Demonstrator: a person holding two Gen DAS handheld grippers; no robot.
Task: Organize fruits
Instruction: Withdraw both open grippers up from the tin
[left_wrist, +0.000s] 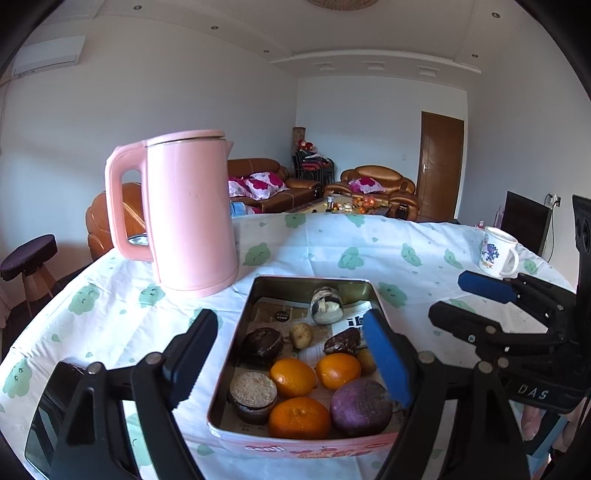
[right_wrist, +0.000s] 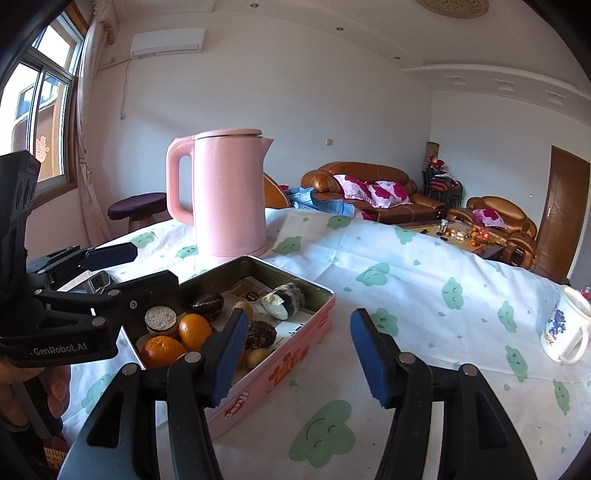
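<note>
A pink metal tin (left_wrist: 242, 325) (right_wrist: 295, 332) sits on the cloud-print tablecloth. It holds three oranges (left_wrist: 291, 376) (right_wrist: 194, 328), a purple round fruit (left_wrist: 360, 406), small yellowish fruits (left_wrist: 301, 334), dark round cakes (left_wrist: 262, 341) and a wrapped roll (left_wrist: 325, 306). My left gripper (left_wrist: 291, 362) is open and empty, hovering over the near part of the tin. My right gripper (right_wrist: 299, 354) is open and empty, above the tin's right side and the cloth; it also shows in the left wrist view (left_wrist: 472, 299).
A tall pink kettle (left_wrist: 188, 210) (right_wrist: 229, 195) stands just behind the tin. A white printed mug (left_wrist: 496, 253) (right_wrist: 565, 328) stands at the far right. A dark phone-like slab (left_wrist: 48, 413) lies at the near left. Sofas and a coffee table are beyond the table.
</note>
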